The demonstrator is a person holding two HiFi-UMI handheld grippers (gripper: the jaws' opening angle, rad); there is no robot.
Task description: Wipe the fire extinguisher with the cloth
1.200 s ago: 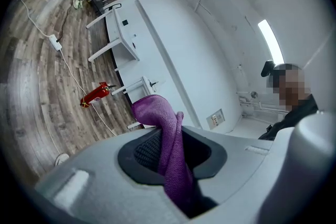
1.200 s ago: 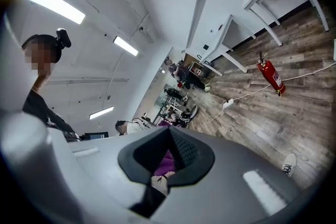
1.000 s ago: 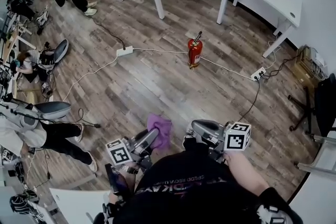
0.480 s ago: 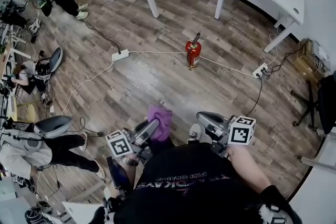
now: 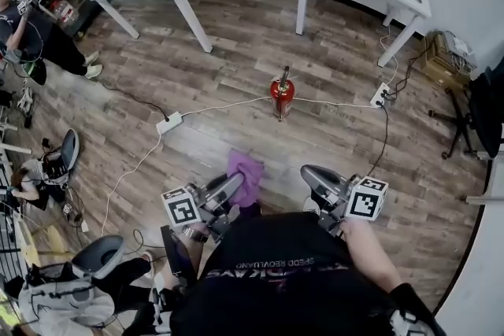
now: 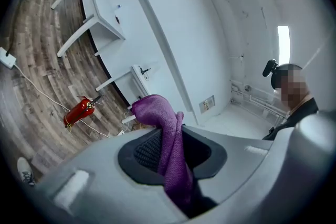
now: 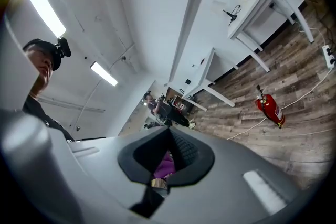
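Legible text: none can be read with certainty. Item one: dark shirt [image 5: 276, 273] of the person, chest print in pale letters above a purple line, upside down in the head view, letters too small and warped to spell out. Item two: left cube [image 5: 182, 208], on the left gripper [image 5: 235, 183], top face bearing a black-and-white square code pattern, no letters. Item three: right cube [image 5: 367, 199], on the right gripper [image 5: 309, 172], same kind of pattern. Item four: fire extinguisher [image 7: 271, 107], pale label on the red body, print unreadable.
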